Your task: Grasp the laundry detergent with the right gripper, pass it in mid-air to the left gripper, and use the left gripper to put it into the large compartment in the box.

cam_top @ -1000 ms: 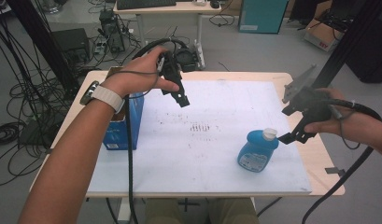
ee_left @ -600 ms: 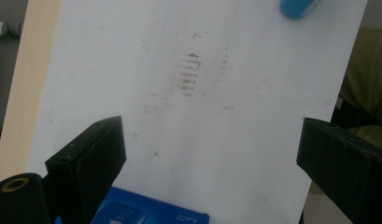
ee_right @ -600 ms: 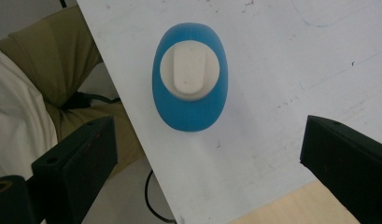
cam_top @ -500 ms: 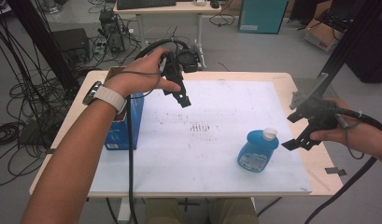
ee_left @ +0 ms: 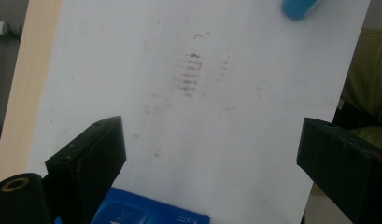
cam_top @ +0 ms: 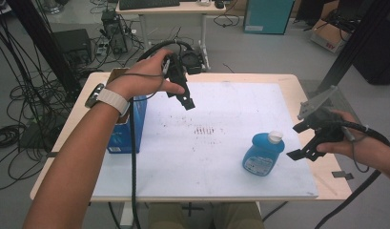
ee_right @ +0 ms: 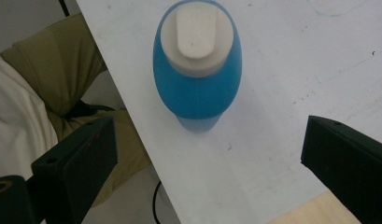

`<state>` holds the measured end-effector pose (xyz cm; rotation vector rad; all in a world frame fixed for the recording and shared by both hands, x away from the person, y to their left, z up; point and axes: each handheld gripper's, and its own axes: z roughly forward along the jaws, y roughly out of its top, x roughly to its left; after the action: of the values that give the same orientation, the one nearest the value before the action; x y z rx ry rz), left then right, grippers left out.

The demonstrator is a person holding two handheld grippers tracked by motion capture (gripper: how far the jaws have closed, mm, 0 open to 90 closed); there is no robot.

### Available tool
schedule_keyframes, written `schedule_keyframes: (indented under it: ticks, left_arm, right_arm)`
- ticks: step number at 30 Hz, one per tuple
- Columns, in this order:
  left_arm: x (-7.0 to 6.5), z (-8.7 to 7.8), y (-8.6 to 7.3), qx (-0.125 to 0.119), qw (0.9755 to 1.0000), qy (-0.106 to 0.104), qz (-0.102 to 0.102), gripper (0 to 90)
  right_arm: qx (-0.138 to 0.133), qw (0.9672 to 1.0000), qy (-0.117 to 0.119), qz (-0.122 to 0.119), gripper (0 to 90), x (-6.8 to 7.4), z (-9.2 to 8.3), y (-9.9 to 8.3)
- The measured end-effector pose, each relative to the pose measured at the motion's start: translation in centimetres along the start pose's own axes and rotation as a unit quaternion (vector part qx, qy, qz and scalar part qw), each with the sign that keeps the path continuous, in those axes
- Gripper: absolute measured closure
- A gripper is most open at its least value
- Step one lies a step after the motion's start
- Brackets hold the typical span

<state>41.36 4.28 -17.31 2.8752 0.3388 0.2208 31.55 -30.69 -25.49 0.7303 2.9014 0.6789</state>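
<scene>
Both grippers are open: right gripper (cam_top: pixel 311 143) approaches beside the blue bottle (cam_top: pixel 261 153) to grasp it; left gripper (cam_top: pixel 182 94) waits well apart.

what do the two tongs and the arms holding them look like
Both tongs are black, each with two blocky, flat-faced jaws. The left tongs trail a thick black cable that hangs down past the forearm. The right tongs carry a grey three-cornered plate on top and their own black cable. The arms are bare, with no sleeves. The left wrist wears a watch on a white band.
</scene>
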Motion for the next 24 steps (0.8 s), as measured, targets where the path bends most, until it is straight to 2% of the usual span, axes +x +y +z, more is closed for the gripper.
schedule_keyframes:
  ticks: [5, 15, 16, 17, 24]
  left_arm:
    - [0.0, 0.1, 0.0, 0.0, 1.0, -0.002, -0.001, 8.5]
    - [0.0, 0.3, -0.1, 0.0, 1.0, -0.005, -0.004, 8.5]
    - [0.1, 0.3, -0.1, 0.006, 1.0, -0.005, 0.004, 8.5]
    - [0.0, 0.4, -0.1, -0.001, 1.0, -0.004, -0.004, 8.5]
    - [0.1, 0.4, -0.1, 0.001, 1.0, -0.006, -0.003, 8.6]
  right_arm:
    - [-0.014, 0.9998, -0.006, 0.01, 3.7, 0.1, 0.4, -0.6]
    - [-0.035, 0.9993, -0.006, 0.012, 4.0, 0.1, 1.4, -1.7]
    - [-0.037, 0.9993, -0.008, 0.008, 3.8, 0.0, 1.6, -1.7]
    - [-0.039, 0.9992, -0.01, 0.007, 4.0, 0.0, 1.7, -1.8]
    - [-0.057, 0.9983, -0.015, 0.008, 4.7, 0.1, 3.0, -2.6]
